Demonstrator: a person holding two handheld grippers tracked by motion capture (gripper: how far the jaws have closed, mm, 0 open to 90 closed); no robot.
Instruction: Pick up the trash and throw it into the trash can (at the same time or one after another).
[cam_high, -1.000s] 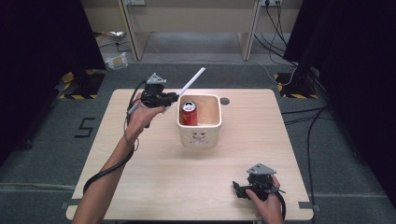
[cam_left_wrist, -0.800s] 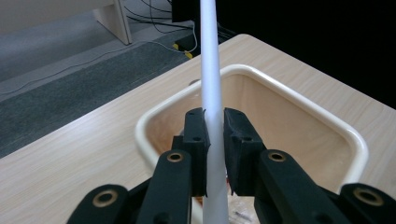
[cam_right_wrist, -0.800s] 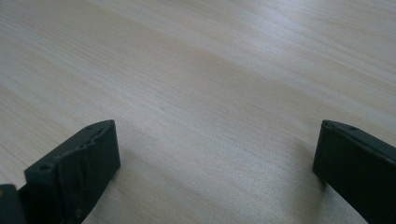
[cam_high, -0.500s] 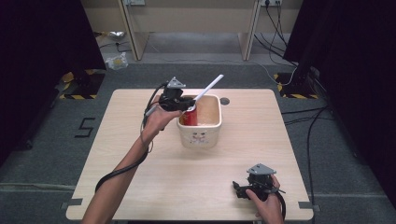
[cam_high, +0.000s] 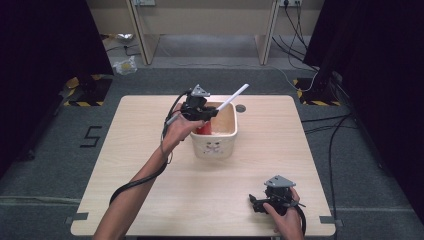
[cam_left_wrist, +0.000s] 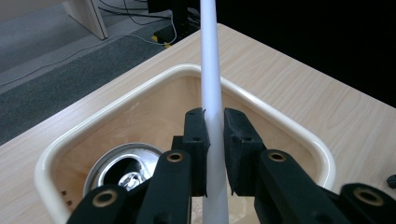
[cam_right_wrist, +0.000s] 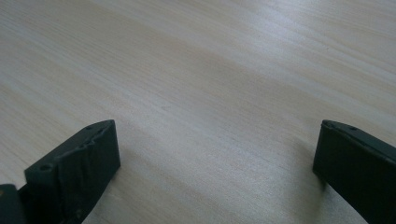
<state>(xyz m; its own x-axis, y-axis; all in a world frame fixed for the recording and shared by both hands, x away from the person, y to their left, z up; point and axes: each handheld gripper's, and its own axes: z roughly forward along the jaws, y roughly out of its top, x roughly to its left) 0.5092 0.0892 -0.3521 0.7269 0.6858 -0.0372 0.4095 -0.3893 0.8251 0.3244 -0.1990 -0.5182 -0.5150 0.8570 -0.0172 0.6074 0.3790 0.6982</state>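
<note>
My left gripper (cam_high: 209, 113) (cam_left_wrist: 214, 135) is shut on a long white straw (cam_high: 233, 96) (cam_left_wrist: 209, 70), which slants up and to the right over a cream square bin (cam_high: 215, 145) (cam_left_wrist: 299, 133). Inside the bin stands a red drink can (cam_high: 203, 129) with its opened silver top (cam_left_wrist: 122, 166) just left of the jaws. The straw's lower end is hidden behind the jaws. My right gripper (cam_high: 255, 202) (cam_right_wrist: 210, 158) rests low on the wooden table (cam_high: 150, 165) near the front right edge, open, with bare wood between its fingers.
A small dark round spot (cam_high: 240, 108) lies on the table behind the bin. Cables (cam_high: 325, 125) trail on the floor to the right, and a desk frame (cam_high: 200, 30) stands beyond the table's far edge.
My left hand has carried the straw to the right, from beside the bin's left rim to above the can. The right gripper has stayed put.
</note>
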